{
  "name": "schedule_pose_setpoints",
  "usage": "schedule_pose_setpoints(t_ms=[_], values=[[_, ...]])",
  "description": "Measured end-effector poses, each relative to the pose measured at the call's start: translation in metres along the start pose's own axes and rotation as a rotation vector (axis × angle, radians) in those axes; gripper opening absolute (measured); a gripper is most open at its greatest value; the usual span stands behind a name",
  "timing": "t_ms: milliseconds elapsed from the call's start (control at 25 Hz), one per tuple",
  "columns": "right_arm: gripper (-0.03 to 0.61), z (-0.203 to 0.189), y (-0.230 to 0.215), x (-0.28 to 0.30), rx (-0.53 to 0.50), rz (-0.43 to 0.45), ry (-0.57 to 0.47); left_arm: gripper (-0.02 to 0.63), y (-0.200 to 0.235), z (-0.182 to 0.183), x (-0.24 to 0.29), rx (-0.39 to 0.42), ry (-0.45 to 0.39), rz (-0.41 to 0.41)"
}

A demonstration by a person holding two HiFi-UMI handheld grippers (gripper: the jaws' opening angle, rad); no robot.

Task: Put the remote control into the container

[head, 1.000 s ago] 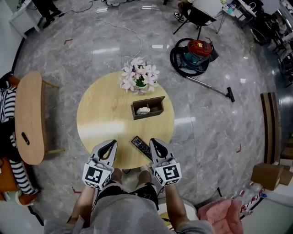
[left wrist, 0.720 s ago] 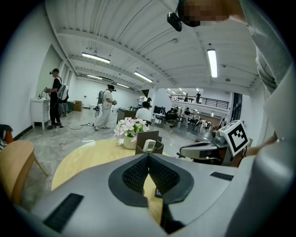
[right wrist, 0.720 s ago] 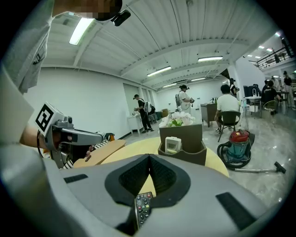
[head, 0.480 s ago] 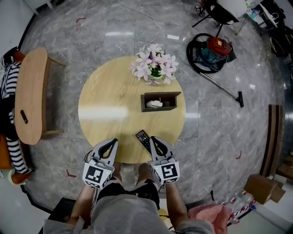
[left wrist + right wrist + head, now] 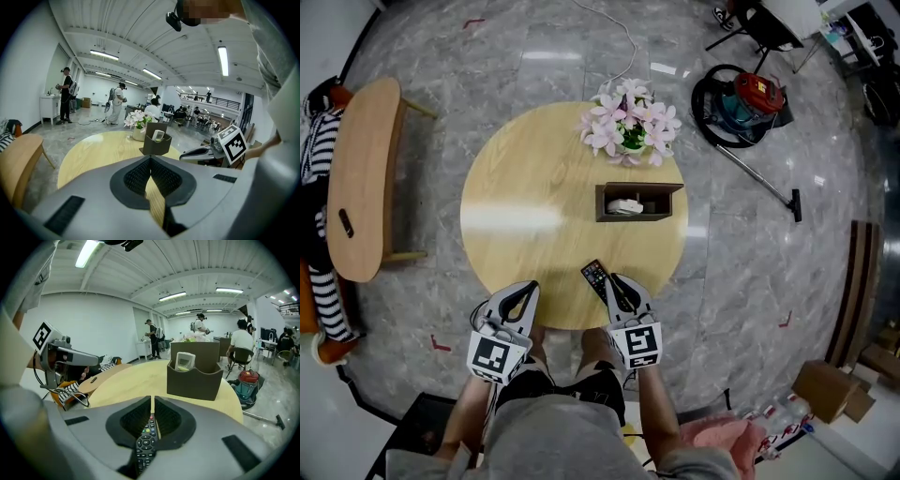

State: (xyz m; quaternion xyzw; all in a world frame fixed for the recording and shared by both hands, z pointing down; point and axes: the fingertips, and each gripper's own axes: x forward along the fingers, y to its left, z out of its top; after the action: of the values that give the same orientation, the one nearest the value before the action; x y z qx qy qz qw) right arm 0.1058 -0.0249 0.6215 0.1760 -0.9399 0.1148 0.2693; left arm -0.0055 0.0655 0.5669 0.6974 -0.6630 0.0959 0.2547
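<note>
Right gripper [image 5: 615,279] lower — over remote control [image 5: 592,273]

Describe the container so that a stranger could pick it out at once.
Find the round wooden table in the middle of the grey floor. Toward its right side, just nearer the person than the pink flowers, stands the container: the only dark brown open-topped box there, with a small white device inside.
</note>
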Motion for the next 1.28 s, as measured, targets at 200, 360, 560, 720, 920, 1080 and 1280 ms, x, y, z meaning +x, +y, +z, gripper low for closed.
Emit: schedule_pose_setpoints(t_ms=[200,360,560,720,920,1080,1280], values=[[0.012,-0.012,0.003,0.010,-0.040,0.003,0.056,0.006,0.005,-0.010,-0.005,-0.014,0.015,0.009],[0.068,-0.020,0.009,0.018,-0.055,0.034,0.100,0.008,0.009,-0.014,-0.007,-0.027,0.017,0.013],[0.146,-0.032,0.018,0.026,-0.083,0.074,0.163,0.006,0.013,-0.016,-0.007,-0.031,0.023,0.015],[0.195,-0.041,0.022,0.033,-0.112,0.093,0.193,0.006,0.017,-0.021,-0.007,-0.044,0.029,0.022],[0.235,-0.053,0.022,0.041,-0.138,0.107,0.249,0.006,0.024,-0.025,-0.010,-0.051,0.037,0.042],[0.262,-0.063,0.022,0.045,-0.148,0.116,0.300,0.006,0.028,-0.028,-0.013,-0.057,0.035,0.054],[0.268,-0.071,0.024,0.050,-0.150,0.124,0.335,0.006,0.033,-0.025,-0.014,-0.051,0.034,0.063]])
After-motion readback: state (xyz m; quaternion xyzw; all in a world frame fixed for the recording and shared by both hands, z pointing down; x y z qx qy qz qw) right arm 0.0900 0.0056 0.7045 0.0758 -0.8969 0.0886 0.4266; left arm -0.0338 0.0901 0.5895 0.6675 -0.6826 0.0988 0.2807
